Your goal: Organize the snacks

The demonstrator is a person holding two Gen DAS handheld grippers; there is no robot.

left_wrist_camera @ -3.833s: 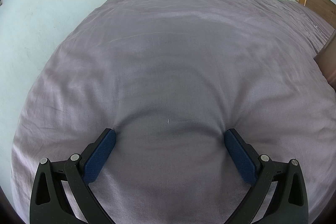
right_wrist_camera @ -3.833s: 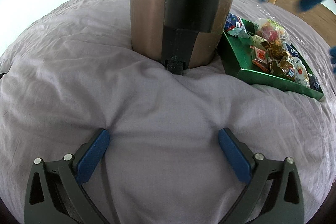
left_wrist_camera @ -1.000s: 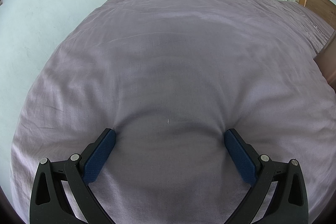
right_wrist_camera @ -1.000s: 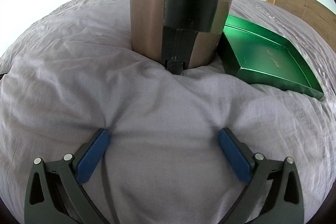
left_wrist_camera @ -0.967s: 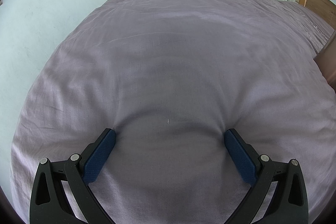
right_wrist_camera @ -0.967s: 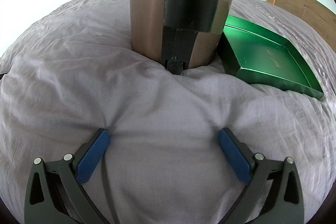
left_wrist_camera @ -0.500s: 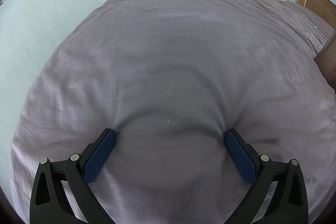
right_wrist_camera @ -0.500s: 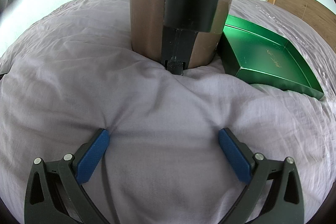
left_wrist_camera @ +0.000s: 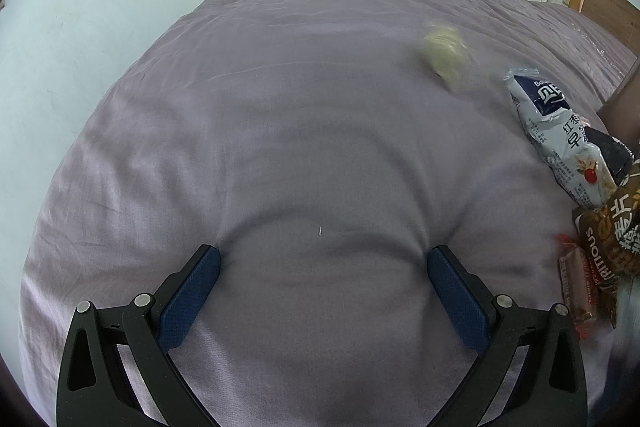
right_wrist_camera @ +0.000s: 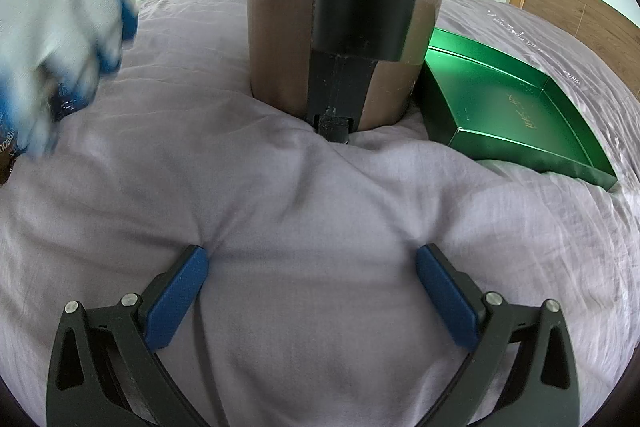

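Both tongs rest on the bed [left_wrist_camera: 304, 131], spread wide and grasping nothing: left tongs [left_wrist_camera: 324, 261], right tongs [right_wrist_camera: 312, 263]. Three snack packets [left_wrist_camera: 560, 143] lie right of the left tongs, a fourth blurred snack [left_wrist_camera: 444, 53] farther ahead. One green tray [right_wrist_camera: 516, 107] sits ahead-right of the right tongs, beside a brown cylinder [right_wrist_camera: 280, 7]; a blurred gloved hand [right_wrist_camera: 52, 39] is at left.

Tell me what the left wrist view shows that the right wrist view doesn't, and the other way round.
Left wrist only: snack packets at the right edge, a white-and-navy packet, a brown packet, plus a blurred tan snack. Right wrist only: an empty green tray, a brown and black cylinder and a blurred gloved hand. Both: the purple bedcover and a gripper resting on it, left gripper, right gripper, jaws open.
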